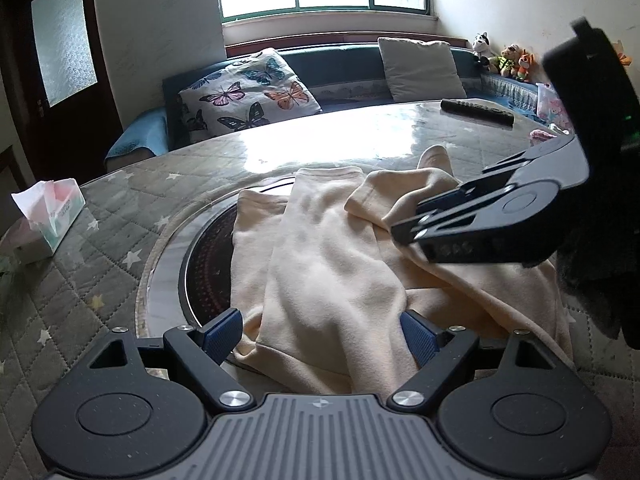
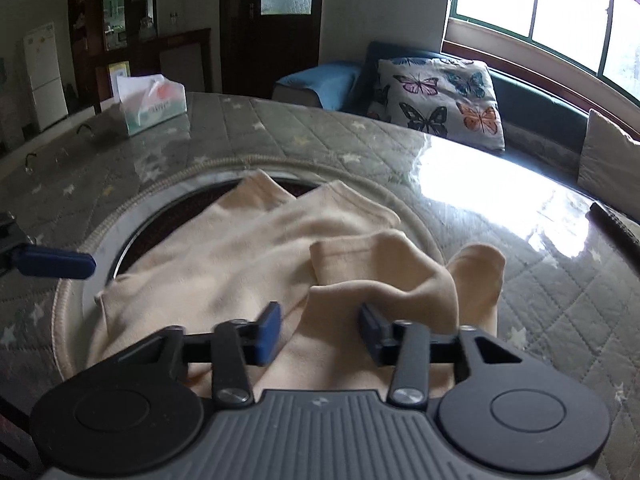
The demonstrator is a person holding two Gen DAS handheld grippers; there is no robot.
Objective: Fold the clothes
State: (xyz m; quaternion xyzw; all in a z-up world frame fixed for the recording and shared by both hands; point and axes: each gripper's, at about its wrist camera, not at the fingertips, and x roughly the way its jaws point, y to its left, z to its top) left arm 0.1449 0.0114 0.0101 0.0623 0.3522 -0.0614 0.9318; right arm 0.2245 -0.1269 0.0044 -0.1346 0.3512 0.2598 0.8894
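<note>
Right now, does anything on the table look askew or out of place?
Only the cream garment: it lies rumpled and half-folded, draped over the round dark inset in the table's middle, one cuff sticking up. The tissue box and remote sit undisturbed.

The round table (image 1: 120, 248) wears a grey quilted, star-patterned cover under a glossy clear sheet, with a dark round inset at its middle. A cream garment (image 1: 320, 256) lies rumpled across the inset, just ahead of the left claw (image 1: 320, 334). A tissue box (image 1: 48, 216) sits far to its left, a black remote control (image 1: 476, 111) beyond to the right.
</note>
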